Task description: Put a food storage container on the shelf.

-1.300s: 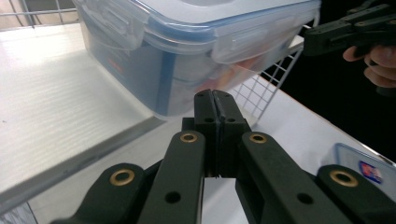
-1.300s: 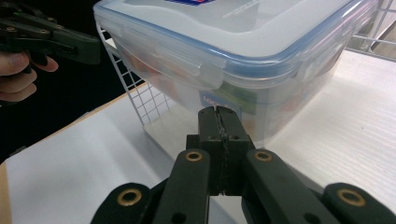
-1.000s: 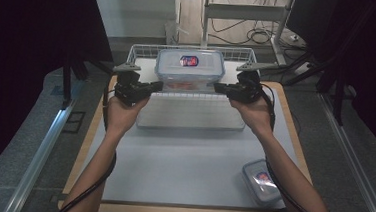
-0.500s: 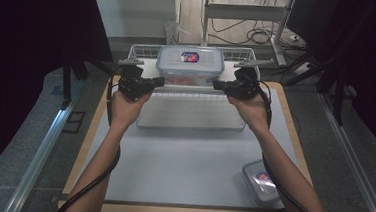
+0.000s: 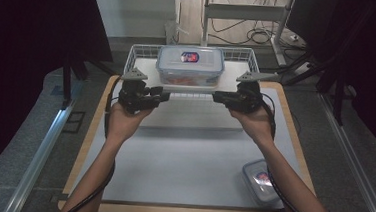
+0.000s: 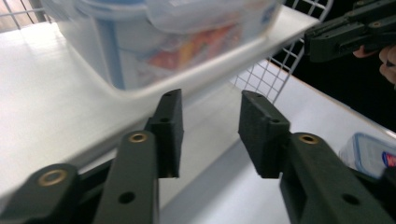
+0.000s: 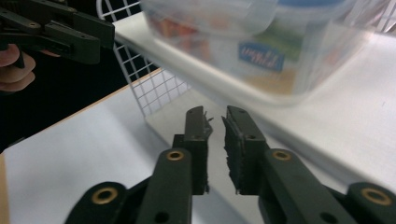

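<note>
Just opened on both sides: left gripper (image 5: 164,92) with pads well apart, right gripper (image 5: 216,96) with only a narrow gap, nothing between either pair. Tray (image 5: 143,68) at the far end of the table (image 5: 187,166), box (image 5: 190,66) sitting mid-tray, tray's front lip just ahead of both sets of pads. Risks: snagging the lip on pull-back and dragging the tray askew; nudging it from one side only and sliding the box toward the wire wall; missing the lip on any re-grip with that narrow right gap. Also possible: clipping the small box (image 5: 258,178) by the right forearm with sleeve or cable.
</note>
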`<action>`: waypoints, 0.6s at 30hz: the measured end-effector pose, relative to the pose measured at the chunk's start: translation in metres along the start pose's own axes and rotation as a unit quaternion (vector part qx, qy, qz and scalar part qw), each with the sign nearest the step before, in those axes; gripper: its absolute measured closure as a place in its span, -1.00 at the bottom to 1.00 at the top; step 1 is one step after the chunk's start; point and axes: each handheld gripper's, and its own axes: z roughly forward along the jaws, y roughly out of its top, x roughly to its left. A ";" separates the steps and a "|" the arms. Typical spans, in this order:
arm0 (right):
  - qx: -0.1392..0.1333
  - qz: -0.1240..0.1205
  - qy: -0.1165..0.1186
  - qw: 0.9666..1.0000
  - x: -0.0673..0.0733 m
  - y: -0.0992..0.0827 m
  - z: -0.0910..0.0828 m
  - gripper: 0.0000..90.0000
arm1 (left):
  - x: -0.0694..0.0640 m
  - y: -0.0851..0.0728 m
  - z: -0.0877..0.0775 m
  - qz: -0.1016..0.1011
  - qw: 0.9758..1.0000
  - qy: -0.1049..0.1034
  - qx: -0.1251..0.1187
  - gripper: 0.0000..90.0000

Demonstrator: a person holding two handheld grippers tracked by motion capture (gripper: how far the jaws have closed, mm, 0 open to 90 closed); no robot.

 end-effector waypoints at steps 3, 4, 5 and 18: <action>-0.002 0.002 0.009 1.000 0.003 -0.008 -0.005 0.60 | -0.005 -0.009 -0.002 0.002 1.000 0.000 0.003 0.15; -0.001 0.003 0.009 1.000 0.005 -0.011 -0.007 0.57 | -0.006 -0.013 -0.003 0.003 1.000 0.000 0.006 0.11; 0.000 0.001 0.010 1.000 0.007 -0.015 -0.008 0.53 | -0.007 -0.015 -0.003 0.005 1.000 0.001 0.009 0.06; 0.037 -0.015 0.004 0.999 0.021 -0.060 -0.016 0.07 | -0.023 -0.065 -0.016 -0.013 1.000 -0.005 0.005 -0.32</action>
